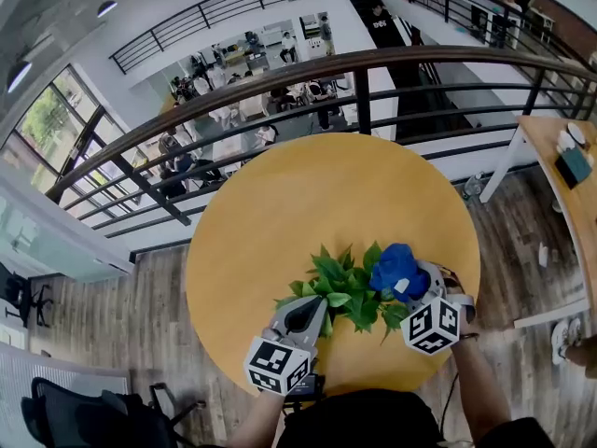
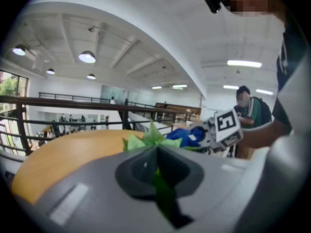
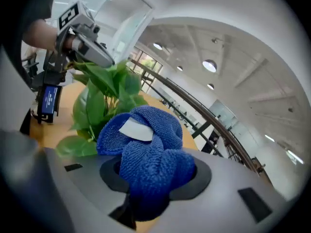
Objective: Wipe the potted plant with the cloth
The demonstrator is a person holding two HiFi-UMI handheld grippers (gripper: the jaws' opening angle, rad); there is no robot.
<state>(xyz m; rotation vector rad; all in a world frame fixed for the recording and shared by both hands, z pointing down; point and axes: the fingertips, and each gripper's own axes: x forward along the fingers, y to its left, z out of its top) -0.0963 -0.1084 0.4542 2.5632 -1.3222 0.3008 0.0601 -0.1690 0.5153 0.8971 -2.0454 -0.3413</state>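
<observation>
The potted plant (image 1: 343, 290) spreads green leaves over the near side of the round yellow table (image 1: 317, 203); its pot is hidden under them. My left gripper (image 1: 311, 310) is shut on a leaf (image 2: 163, 194) at the plant's left side. My right gripper (image 1: 411, 286) is shut on a bunched blue cloth (image 1: 398, 268), which rests against the leaves at the plant's right. In the right gripper view the cloth (image 3: 150, 152) with its white tag fills the jaws, the leaves (image 3: 104, 98) just beyond it, and the left gripper (image 3: 86, 46) grips a leaf above.
A dark metal railing (image 1: 373, 91) runs behind the table, with a drop to a lower floor beyond. A second wooden table (image 1: 564, 171) stands at the right. A black chair (image 1: 84, 413) sits at the lower left. Another person (image 2: 250, 111) stands beyond the right gripper.
</observation>
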